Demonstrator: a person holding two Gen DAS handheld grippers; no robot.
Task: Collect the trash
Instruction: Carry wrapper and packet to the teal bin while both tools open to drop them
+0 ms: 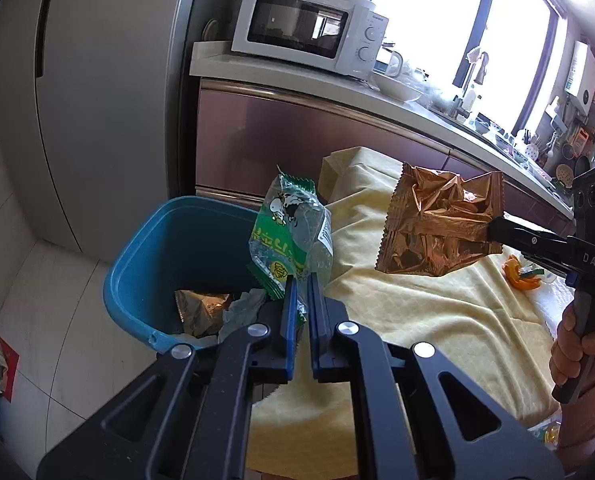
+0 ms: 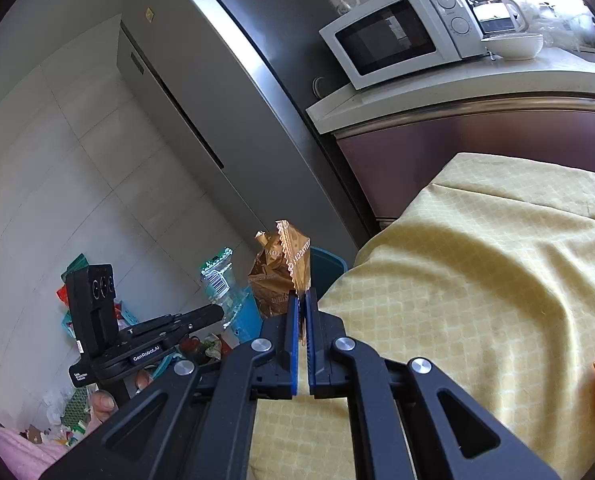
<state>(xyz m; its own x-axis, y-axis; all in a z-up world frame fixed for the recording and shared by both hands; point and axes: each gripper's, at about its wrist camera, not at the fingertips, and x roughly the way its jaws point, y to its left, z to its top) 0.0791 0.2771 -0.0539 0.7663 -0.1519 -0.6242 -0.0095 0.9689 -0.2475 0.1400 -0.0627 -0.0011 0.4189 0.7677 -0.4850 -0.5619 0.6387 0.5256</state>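
Beside the yellow-clothed table (image 1: 437, 312), by the blue bin (image 1: 169, 248), my left gripper (image 1: 302, 280) pinches a green wrapper (image 1: 289, 228); my right gripper (image 2: 302, 300) clamps a gold wrapper (image 2: 281, 272).

Daylight enters through the large kitchen window (image 1: 457, 12) at 1 o'clock, overexposed to plain white. The crumpled gold foil wrapper (image 1: 437, 224) carries sharp glints. Both fisheye views bend straight lines near the rim and darken into black corners; central detail is sharp.
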